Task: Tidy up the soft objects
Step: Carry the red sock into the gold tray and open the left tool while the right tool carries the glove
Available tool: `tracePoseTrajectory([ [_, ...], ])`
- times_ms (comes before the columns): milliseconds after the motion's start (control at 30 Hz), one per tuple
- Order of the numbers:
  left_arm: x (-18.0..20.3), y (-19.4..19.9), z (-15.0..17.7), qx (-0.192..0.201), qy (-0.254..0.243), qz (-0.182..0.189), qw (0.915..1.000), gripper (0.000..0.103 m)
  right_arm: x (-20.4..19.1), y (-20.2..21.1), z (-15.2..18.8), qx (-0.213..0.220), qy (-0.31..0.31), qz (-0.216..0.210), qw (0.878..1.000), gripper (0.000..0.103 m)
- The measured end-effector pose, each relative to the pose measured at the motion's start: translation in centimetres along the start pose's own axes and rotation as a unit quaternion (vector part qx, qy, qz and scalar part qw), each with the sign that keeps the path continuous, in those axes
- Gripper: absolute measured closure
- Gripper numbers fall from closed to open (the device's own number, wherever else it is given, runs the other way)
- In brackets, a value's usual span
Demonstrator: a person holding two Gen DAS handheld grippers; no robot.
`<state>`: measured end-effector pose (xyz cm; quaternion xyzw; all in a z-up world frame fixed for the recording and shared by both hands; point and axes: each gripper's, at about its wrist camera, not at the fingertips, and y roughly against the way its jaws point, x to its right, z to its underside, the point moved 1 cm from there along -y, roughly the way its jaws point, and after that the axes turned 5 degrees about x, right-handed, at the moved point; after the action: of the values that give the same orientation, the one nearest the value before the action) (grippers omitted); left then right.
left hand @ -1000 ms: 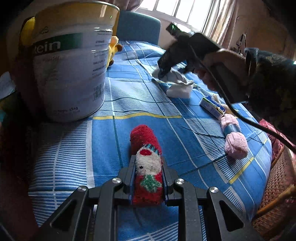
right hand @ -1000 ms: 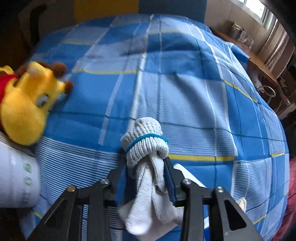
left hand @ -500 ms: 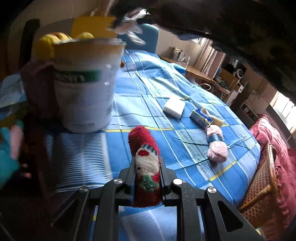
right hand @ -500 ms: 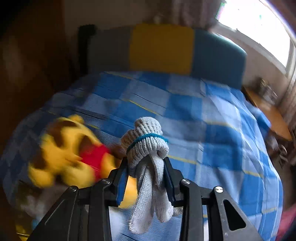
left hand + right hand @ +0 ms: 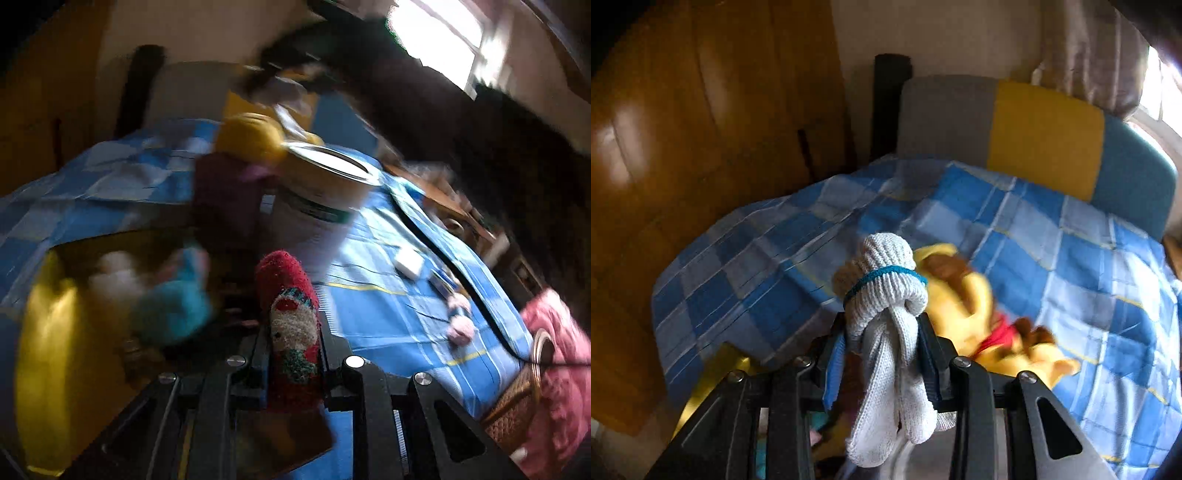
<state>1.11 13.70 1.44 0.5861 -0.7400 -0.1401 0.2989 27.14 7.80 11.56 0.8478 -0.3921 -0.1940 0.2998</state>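
Note:
My left gripper (image 5: 293, 349) is shut on a rolled red Christmas sock (image 5: 291, 306) with a white Santa face, held above the left edge of the blue checked cloth (image 5: 388, 314). Below and left of it lies a yellow container (image 5: 48, 354) with a teal soft toy (image 5: 173, 306) and a white one inside, all blurred. My right gripper (image 5: 886, 341) is shut on a bundled grey knit glove (image 5: 882, 295) with a teal band, its fingers hanging down. A yellow plush bear (image 5: 967, 314) in a red shirt lies on the cloth just behind the glove.
A tall white tin (image 5: 321, 199) stands on the cloth, a dark maroon object (image 5: 225, 199) and a yellow plush beside it. A white block (image 5: 410, 262), a small blue box and a pink roll (image 5: 460, 325) lie further right. A wicker chair with pink fabric (image 5: 554, 369) and a wooden wardrobe (image 5: 701, 129) border the table.
Both grippers rose and swung left with their loads. The red sock left the cloth and now hangs over the yellow container. The grey glove went from the table middle to above the plush bear.

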Motion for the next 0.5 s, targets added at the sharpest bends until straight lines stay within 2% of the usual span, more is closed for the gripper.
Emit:
tracePoseTrajectory([
  [100,-2.9,1.7,0.0,0.012,0.024,-0.040,0.9989,0.083,-1.8,-0.1,1.5,-0.005,0.000,-0.012,1.000,0.068],
  [167,-4.6,2.7,0.0,0.019,0.034,-0.079,0.9961,0.083,-2.9,-0.1,2.5,-0.007,0.001,-0.021,1.000,0.068],
  [367,-9.6,4.7,0.7,0.018,0.078,-0.189,0.9788,0.083,-6.1,0.7,6.0,-0.014,0.019,-0.052,0.998,0.068],
  [500,-11.4,5.5,1.7,0.013,0.094,-0.224,0.9700,0.083,-7.8,0.7,9.5,-0.031,0.025,-0.056,0.998,0.068],
])
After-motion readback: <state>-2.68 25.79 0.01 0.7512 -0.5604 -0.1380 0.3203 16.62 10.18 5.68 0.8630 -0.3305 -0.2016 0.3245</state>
